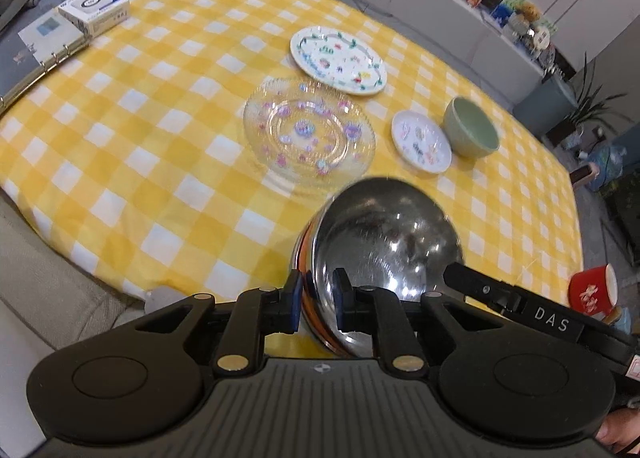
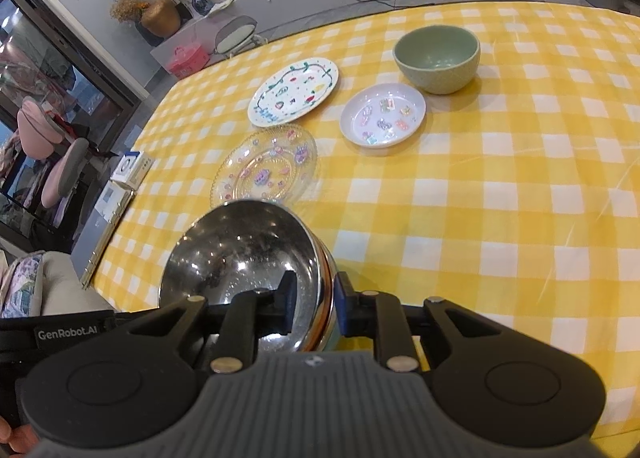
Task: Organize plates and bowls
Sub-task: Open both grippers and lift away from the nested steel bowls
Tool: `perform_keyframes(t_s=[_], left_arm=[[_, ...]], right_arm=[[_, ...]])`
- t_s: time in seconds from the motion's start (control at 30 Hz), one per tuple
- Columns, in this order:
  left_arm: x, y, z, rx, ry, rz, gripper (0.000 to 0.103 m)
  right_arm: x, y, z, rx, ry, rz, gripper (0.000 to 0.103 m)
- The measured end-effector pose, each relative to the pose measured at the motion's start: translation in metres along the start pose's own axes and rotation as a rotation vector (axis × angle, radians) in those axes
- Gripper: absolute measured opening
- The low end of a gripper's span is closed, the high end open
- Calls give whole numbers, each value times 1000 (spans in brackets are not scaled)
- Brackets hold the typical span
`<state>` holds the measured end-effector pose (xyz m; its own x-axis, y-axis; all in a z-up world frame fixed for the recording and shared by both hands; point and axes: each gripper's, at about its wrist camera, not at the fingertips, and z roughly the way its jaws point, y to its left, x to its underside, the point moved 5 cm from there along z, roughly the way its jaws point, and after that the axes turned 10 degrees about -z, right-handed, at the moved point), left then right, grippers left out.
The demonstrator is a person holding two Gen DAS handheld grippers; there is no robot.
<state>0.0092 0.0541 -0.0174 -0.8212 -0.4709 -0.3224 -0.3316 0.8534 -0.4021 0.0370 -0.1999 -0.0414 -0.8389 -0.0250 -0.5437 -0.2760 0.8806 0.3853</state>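
Observation:
A shiny steel bowl (image 1: 384,242) is held at the near edge of the table by both grippers. My left gripper (image 1: 318,300) is shut on its left rim. My right gripper (image 2: 314,304) is shut on the bowl's (image 2: 244,254) right rim; its finger also shows in the left wrist view (image 1: 480,290). Beyond lie a clear glass plate with pink flowers (image 1: 308,133) (image 2: 266,169), a white painted plate (image 1: 338,59) (image 2: 294,91), a small white saucer (image 1: 420,145) (image 2: 382,113) and a green bowl (image 1: 472,131) (image 2: 438,57).
The table wears a yellow checked cloth (image 1: 160,117) (image 2: 500,185). White and blue boxes (image 1: 96,9) and a ring binder (image 1: 36,61) sit at the far left corner. A red mug (image 1: 592,294) stands off the table's right. A sofa edge (image 1: 40,282) lies near left.

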Motion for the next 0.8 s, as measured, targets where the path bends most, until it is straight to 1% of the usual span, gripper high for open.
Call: perform_keyframes(t_s=[0.13, 0.2, 0.23, 0.37, 0.47, 0.63, 0.7, 0.8], left_arm=[[-8, -2, -5, 24, -35, 10, 17], [-12, -8, -8, 33, -63, 43, 21], [-14, -12, -10, 40, -75, 63, 25], [-21, -33, -12, 70, -106, 146, 30], [-25, -52, -9, 87, -125, 212, 35], [-30, -82, 3, 94, -119, 304, 35], [-33, -91, 10, 92, -100, 325, 35], [-38, -103, 21, 91, -72, 357, 35]], right_arm=[[-5, -5, -6, 0, -45, 7, 20], [-8, -8, -11, 14, -75, 10, 29], [-10, -10, -13, 19, -93, 14, 35], [-17, -18, -18, 43, -137, 35, 39], [-22, -25, -18, 109, -167, 24, 39], [-30, -42, -18, 262, -216, -5, 40], [-34, -51, -17, 285, -224, 8, 40], [-45, -61, -12, 297, -242, 29, 40]])
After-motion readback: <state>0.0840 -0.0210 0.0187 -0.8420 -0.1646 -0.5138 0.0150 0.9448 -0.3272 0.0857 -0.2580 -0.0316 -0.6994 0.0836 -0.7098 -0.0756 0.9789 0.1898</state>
